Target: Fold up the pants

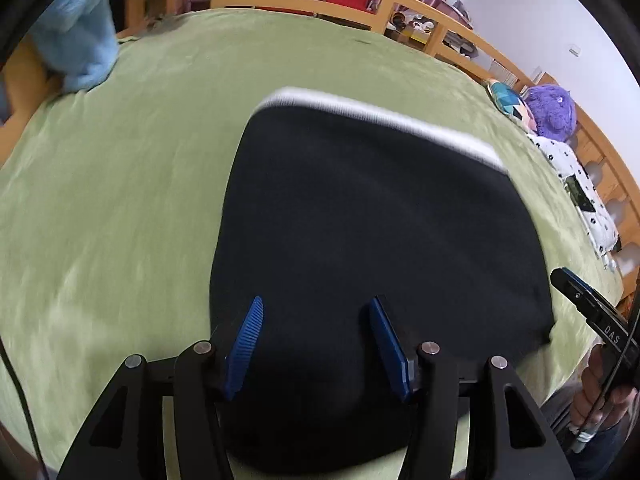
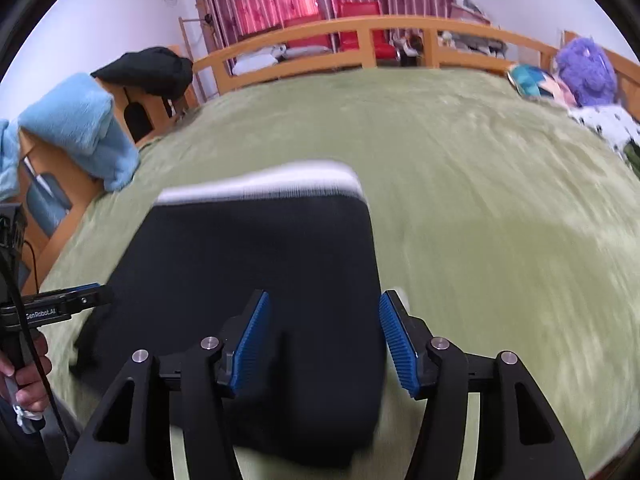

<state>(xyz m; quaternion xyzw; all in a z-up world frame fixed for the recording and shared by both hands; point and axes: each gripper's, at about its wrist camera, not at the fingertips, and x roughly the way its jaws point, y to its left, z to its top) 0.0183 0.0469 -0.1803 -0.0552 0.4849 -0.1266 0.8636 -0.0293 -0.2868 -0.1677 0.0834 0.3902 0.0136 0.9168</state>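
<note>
Folded black pants [image 1: 380,220] with a white band [image 1: 380,116] along the far edge lie flat on the green bed cover [image 1: 120,200]. My left gripper [image 1: 316,302] hangs over the near left part of the pants, its blue pads apart and pressing on nothing. The right wrist view shows the same pants [image 2: 256,260] and white band [image 2: 260,186]. My right gripper [image 2: 323,295] stands open over their near right edge, with cloth below the gap and the right finger past the edge. Each view catches the other gripper at its side, held by a hand.
A wooden rail [image 2: 360,28] runs round the far side of the bed. A blue fluffy blanket [image 2: 80,120] and a black garment [image 2: 148,68] hang at the left. A purple plush toy [image 1: 554,110] and a spotted white cloth [image 1: 576,176] lie at the right.
</note>
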